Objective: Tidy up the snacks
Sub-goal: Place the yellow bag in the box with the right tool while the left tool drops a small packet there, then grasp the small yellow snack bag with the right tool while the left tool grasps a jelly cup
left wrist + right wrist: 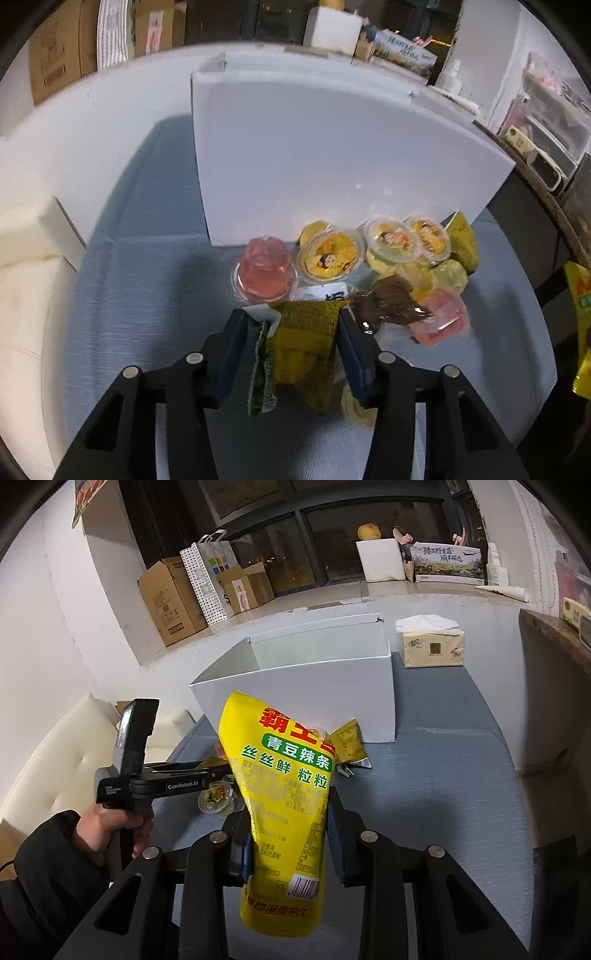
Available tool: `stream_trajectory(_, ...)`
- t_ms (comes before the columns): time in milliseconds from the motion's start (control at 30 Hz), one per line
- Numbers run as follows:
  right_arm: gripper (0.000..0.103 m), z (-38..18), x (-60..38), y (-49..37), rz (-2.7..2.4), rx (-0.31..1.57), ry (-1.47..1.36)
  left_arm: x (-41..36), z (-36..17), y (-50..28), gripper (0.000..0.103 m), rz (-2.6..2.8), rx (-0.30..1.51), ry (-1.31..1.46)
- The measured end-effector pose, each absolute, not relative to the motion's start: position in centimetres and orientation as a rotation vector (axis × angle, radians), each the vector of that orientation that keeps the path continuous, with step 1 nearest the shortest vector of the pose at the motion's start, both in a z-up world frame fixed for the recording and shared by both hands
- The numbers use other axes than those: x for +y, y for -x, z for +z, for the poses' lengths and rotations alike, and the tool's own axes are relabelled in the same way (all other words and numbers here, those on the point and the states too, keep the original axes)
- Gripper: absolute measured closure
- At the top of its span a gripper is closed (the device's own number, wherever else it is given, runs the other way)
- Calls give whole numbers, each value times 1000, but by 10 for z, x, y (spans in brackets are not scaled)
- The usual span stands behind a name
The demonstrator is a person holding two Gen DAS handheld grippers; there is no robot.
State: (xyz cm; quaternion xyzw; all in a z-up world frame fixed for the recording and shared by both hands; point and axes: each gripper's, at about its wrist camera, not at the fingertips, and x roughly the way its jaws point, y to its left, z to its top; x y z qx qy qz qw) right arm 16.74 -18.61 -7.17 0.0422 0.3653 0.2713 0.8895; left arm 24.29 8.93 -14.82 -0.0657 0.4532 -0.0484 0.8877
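The white box (303, 686) stands open-topped with nothing above its rim. Jelly cups (332, 254) and packets crowd the desk (443, 775) against its near wall; right of the box, bare desk reaches the tissue pack (432, 646)

A home living room: a cream sofa (55, 760), cardboard boxes (171, 600) by a dark window (295, 535), a tissue pack (432, 648).

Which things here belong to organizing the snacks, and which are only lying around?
For the job:
- big yellow snack bag, held by the right gripper
- small yellow packet between the left gripper's jaws
- jelly cups
- white box, open on top

Lying about:
- tissue pack
- cardboard boxes
- dotted paper bag
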Motion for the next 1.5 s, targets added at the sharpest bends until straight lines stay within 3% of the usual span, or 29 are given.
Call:
stream_trajectory(333,68,-61,-178,-176,582,727,-83,70,-61,-191,50,-150,697,99)
stream_trajectory(667,68,-8,-160,-246,584,644,-75,77,5,-257,50,-161,610,91)
stream_trajectory(1000,68,-4,-128,-366,524,713,-35,81,-10,-361,50,-118,681,81)
stream_trajectory(1067,68,-10,-126,-382,519,737,-40,80,-15,-368,42,-112,687,69)
stream_trajectory(1100,63,-11,-126,-386,513,742,-39,80,-18,-374,37,-104,697,68)
stream_trajectory(1133,59,-14,-126,-390,502,750,-42,80,-20,-376,15,-96,708,69)
stream_trajectory(1167,43,-17,-127,-395,496,763,-54,80,-23,-379,0,-90,726,75)
stream_trajectory(1200,17,-18,-128,-397,495,771,-68,80,-24,-378,0,-94,727,79)
stream_trajectory(1233,8,-19,-132,-398,487,763,-91,79,-24,-377,0,-96,723,79)
stream_trajectory(1500,5,-14,-152,-394,436,739,-156,81,-28,-367,0,-77,729,79)
